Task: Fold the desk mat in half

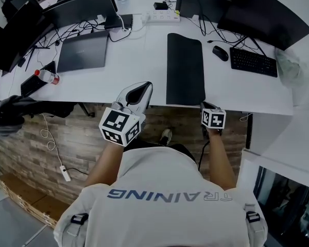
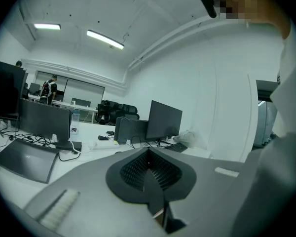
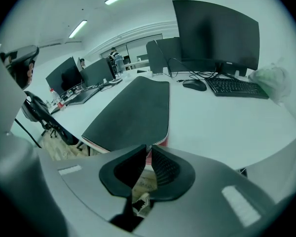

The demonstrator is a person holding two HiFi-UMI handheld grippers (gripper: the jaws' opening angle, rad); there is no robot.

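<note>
The black desk mat [image 1: 185, 68] lies as a narrow strip on the white desk [image 1: 129, 81], its short end at the desk's front edge. In the right gripper view the desk mat [image 3: 133, 110] shows a red and white rim at its near corner. My right gripper [image 1: 204, 106] sits just below that corner; the right gripper [image 3: 148, 149] has its jaws a narrow gap apart, tips at the mat's edge, not pressing on it. My left gripper [image 1: 140, 90] hovers at the desk edge left of the mat. The left gripper [image 2: 148, 152] is shut on nothing.
A closed laptop [image 1: 82, 50] lies left of the mat. A mouse [image 1: 220, 53] and keyboard [image 1: 252, 62] lie to its right under a monitor [image 1: 262, 14]. A power strip [image 1: 162, 16] and cables lie at the back. A bottle [image 1: 46, 76] rests at the far left.
</note>
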